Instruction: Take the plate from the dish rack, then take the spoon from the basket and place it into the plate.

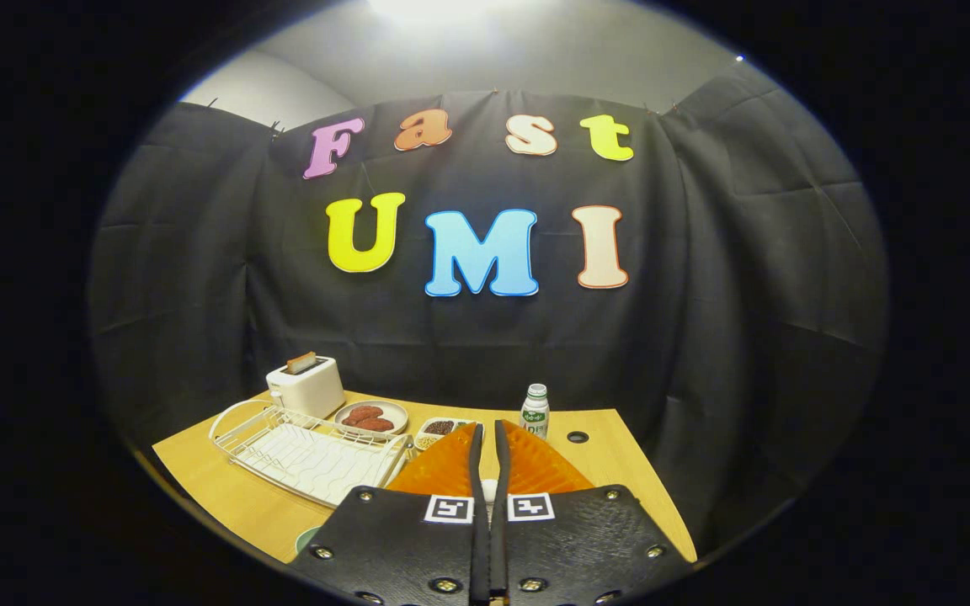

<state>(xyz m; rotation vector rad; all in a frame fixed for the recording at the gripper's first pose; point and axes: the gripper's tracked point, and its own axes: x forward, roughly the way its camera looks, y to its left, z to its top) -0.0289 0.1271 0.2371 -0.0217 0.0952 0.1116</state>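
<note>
The tool [489,438] is raised above the near part of the wooden table [215,480], its two orange fingers [443,467] brought together so that only a thin dark slit runs between them; nothing can be seen pinched in that slit, and a small pale patch shows low in it, too hidden to identify. The fingertips point toward the far side of the table.

To the left of the fingers lies the white wire dish rack [304,454], lying flat, with its wavy white tray showing through the wires. No plate can be made out standing in it. At the near left, just beside the black base of the tool, a small green-rimmed edge [308,539] peeks out; what it belongs to cannot be told.

Beyond the rack, at the far left corner, stands a white toaster [306,385] with a slice of toast sticking up from it. Just right of the toaster sits a round plate [372,417] carrying reddish-brown food. Next to that, right by the left fingertip, is a small tray [439,429] with dark and pale compartments. Just beyond the right fingertip stands a small white bottle [535,411] with a green label. A dark round hole [578,437] lies in the table to the bottle's right
</note>
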